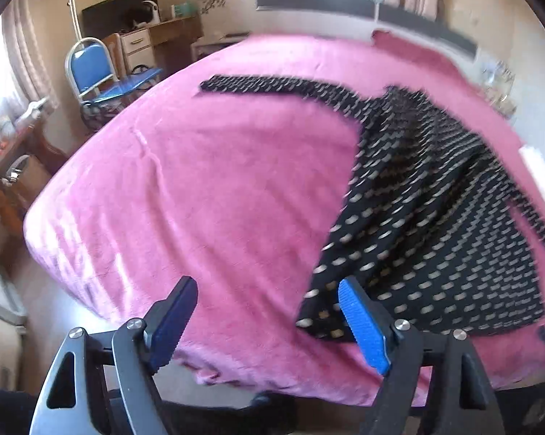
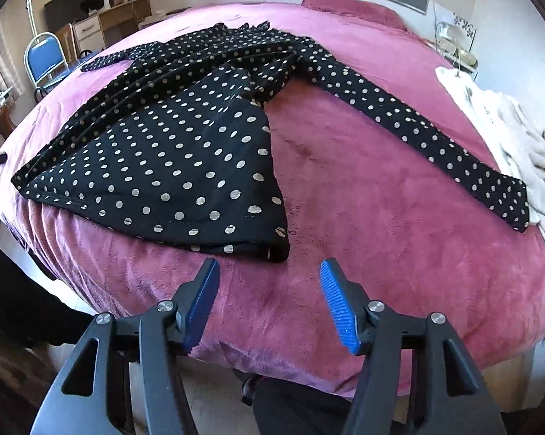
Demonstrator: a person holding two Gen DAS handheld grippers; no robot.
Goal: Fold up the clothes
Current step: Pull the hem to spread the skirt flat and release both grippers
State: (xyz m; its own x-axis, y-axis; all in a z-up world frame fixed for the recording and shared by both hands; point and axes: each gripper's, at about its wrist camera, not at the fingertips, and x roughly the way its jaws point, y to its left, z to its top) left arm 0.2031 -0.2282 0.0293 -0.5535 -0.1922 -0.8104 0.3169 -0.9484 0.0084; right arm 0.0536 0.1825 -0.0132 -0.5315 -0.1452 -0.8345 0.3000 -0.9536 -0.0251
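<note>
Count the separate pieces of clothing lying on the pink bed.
2: a black polka-dot garment spread across the bed's middle, and a crumpled white garment at the right edge. The white heap may hide more pieces.

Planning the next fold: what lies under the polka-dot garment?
The polka-dot garment lies spread on the pink blanket; its right sleeve tip overlaps the white clothes. Anything beneath its body is covered.

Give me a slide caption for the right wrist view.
Open right gripper poised above pink bedspread, just short of the polka-dot garment spread flat with one sleeve outstretched.
</note>
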